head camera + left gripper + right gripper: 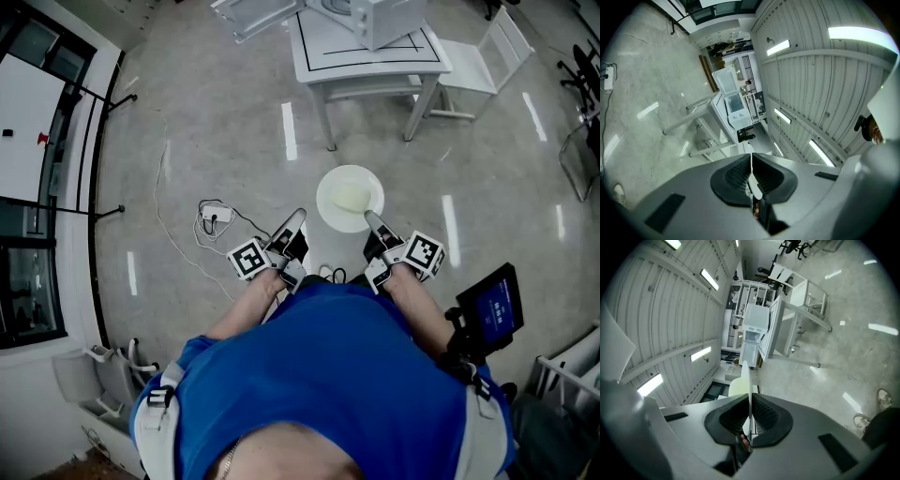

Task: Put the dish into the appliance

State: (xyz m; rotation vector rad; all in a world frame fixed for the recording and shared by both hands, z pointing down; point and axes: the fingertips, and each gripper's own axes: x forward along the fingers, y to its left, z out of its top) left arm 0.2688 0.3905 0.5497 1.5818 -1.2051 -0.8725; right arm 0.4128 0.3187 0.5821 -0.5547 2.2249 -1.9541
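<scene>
The bare floor [206, 122] lies open between the person and the white tabletop [370, 56], with only a cable and power strip [214, 216] off to the left. The appliance [375, 19] stands on the tabletop with its door [253, 14] swung open past the left edge. The dish [350, 198], a round white plate with nothing on it, hangs level above the floor, well short of the tabletop. The left gripper [300, 217] pinches its left rim and the right gripper [370, 218] its right rim, each closed narrow on the thin edge.
</scene>
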